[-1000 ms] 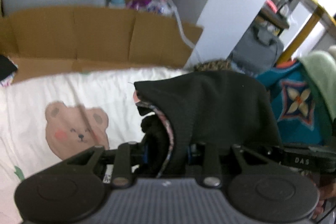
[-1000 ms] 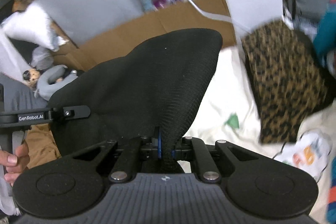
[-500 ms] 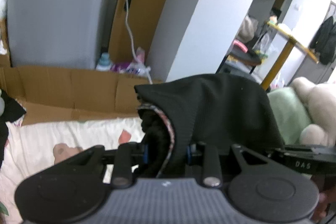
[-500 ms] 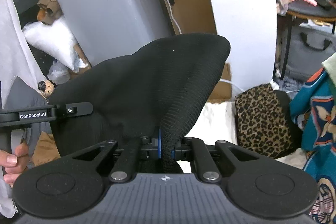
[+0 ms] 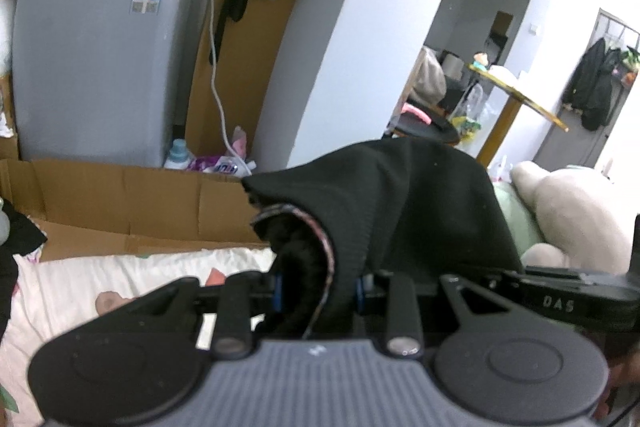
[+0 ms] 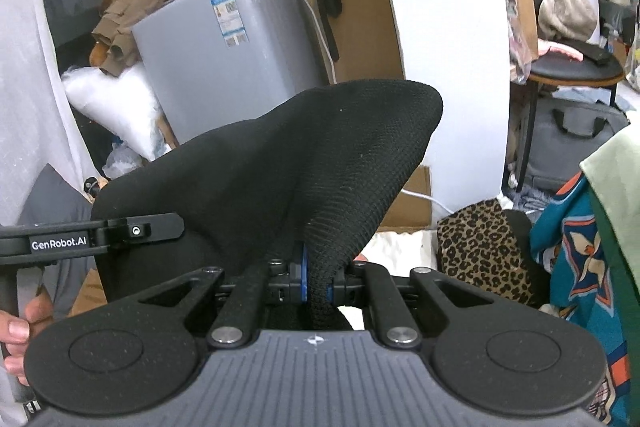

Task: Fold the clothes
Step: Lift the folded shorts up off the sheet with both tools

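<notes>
Matt ribbed black knit garment (image 6: 320, 163), matt textured plastic tongs (image 6: 316, 287), dull brown cardboard (image 5: 120, 195), smooth grey washing machine (image 5: 92, 47).

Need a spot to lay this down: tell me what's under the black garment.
Under the black garment, a white bear-print sheet shows at left, cardboard beyond it. Directly below, the cloth hides everything.
</notes>
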Action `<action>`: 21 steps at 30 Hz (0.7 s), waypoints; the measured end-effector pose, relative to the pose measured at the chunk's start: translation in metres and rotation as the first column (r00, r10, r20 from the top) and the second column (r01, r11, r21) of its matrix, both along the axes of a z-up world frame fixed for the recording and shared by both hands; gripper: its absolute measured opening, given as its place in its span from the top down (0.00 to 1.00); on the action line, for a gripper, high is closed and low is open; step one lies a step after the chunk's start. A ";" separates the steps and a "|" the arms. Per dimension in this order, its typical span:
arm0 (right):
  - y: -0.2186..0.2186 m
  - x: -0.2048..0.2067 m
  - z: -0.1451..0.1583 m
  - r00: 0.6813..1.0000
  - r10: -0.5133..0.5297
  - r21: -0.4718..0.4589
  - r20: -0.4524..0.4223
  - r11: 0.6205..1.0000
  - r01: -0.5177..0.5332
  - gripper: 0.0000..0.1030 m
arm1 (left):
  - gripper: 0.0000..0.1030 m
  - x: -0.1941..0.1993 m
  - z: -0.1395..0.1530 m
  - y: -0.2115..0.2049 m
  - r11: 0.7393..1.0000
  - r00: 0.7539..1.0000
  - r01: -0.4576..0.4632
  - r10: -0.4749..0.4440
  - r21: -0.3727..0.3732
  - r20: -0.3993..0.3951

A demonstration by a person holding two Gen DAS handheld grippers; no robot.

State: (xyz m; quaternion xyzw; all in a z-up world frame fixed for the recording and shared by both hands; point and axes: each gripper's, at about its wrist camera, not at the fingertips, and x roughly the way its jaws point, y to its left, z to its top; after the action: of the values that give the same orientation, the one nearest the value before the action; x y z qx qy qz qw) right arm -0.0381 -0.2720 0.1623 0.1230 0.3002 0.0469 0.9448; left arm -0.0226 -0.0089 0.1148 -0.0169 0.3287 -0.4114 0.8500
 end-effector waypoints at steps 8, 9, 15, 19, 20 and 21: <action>0.013 -0.018 0.027 1.000 0.009 -0.041 0.021 0.999 -0.008 0.93 | 0.68 -0.021 0.017 0.012 1.000 1.000 -0.006 0.006 -0.030 0.018; 0.014 -0.021 0.030 1.000 0.013 -0.045 0.022 0.999 -0.012 0.93 | 0.68 -0.023 0.019 0.013 0.999 1.000 -0.010 0.011 -0.031 0.020; 0.013 -0.032 0.040 0.999 0.019 -0.046 0.030 0.999 -0.018 0.93 | 0.68 -0.039 0.030 0.006 1.000 0.998 -0.013 0.013 -0.009 0.057; 0.003 -0.033 0.044 0.999 0.026 -0.042 0.045 0.999 -0.024 0.93 | 0.68 -0.045 0.035 -0.001 1.000 0.997 -0.027 0.027 -0.012 0.074; 0.000 -0.034 0.045 0.998 0.027 -0.042 0.052 0.999 -0.025 0.93 | 0.68 -0.045 0.036 -0.003 0.999 0.997 -0.031 0.033 -0.017 0.074; -0.003 -0.035 0.046 0.998 0.027 -0.043 0.059 0.999 -0.024 0.93 | 0.68 -0.046 0.037 -0.005 0.999 0.997 -0.036 0.037 -0.022 0.073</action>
State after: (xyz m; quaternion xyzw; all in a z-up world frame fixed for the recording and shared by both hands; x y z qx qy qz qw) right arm -0.0727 -0.2754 0.2081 0.0976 0.2745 0.0564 0.9550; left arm -0.0687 -0.0141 0.1519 -0.0164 0.2927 -0.3994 0.8686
